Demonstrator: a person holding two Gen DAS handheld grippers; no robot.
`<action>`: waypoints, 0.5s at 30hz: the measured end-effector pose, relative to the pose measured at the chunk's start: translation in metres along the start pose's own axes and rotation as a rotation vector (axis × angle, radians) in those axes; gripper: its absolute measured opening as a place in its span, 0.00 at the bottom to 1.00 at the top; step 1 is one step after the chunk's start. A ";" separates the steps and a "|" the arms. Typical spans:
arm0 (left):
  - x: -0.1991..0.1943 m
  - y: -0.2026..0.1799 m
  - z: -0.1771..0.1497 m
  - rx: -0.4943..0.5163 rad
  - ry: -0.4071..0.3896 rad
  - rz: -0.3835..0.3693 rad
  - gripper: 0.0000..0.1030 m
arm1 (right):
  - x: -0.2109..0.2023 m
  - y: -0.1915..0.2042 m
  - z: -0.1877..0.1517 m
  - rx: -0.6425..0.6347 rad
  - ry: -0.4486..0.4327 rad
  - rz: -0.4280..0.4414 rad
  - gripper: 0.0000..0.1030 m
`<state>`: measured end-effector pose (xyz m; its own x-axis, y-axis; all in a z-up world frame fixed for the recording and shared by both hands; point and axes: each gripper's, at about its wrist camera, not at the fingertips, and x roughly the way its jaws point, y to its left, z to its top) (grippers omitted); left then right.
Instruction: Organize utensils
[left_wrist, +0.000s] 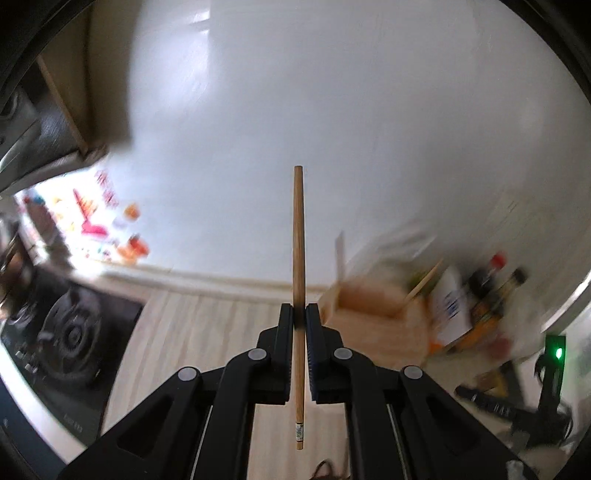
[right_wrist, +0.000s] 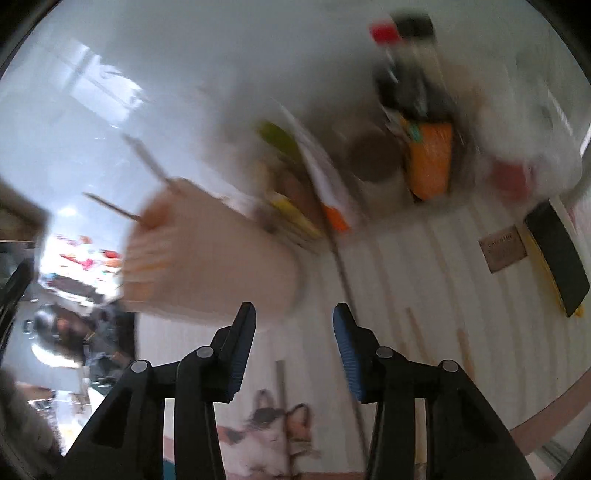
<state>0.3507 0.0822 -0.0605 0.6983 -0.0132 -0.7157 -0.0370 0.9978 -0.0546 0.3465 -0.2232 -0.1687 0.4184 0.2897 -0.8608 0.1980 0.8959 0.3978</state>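
My left gripper (left_wrist: 299, 314) is shut on a wooden chopstick (left_wrist: 298, 236), held upright above the pale wood counter, left of a wooden utensil holder (left_wrist: 373, 314). In the right wrist view, my right gripper (right_wrist: 293, 314) is open and empty above the counter. The blurred holder (right_wrist: 210, 258) is just ahead to its left, with two chopsticks (right_wrist: 147, 162) sticking out. Loose chopsticks (right_wrist: 419, 332) and a long thin utensil (right_wrist: 345, 273) lie on the counter ahead.
Sauce bottles (right_wrist: 410, 74), an orange packet (right_wrist: 430, 162) and a brown bowl (right_wrist: 375, 157) stand at the back. A black and yellow block (right_wrist: 557, 258) and a brown card (right_wrist: 502, 251) lie right. A gas stove (left_wrist: 66, 332) is left. A cat-print mat (right_wrist: 266, 439) lies near.
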 end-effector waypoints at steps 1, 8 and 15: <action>0.010 -0.003 -0.007 0.004 0.023 0.024 0.04 | 0.018 -0.006 0.002 -0.005 0.021 -0.024 0.45; 0.096 0.012 -0.066 -0.031 0.281 0.102 0.04 | 0.102 -0.015 0.028 -0.131 0.073 -0.140 0.44; 0.135 0.015 -0.089 -0.026 0.382 0.121 0.04 | 0.160 -0.020 0.045 -0.175 0.153 -0.187 0.07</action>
<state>0.3809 0.0895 -0.2196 0.3718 0.0763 -0.9252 -0.1239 0.9918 0.0320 0.4497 -0.2099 -0.3002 0.2482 0.1498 -0.9570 0.0980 0.9790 0.1787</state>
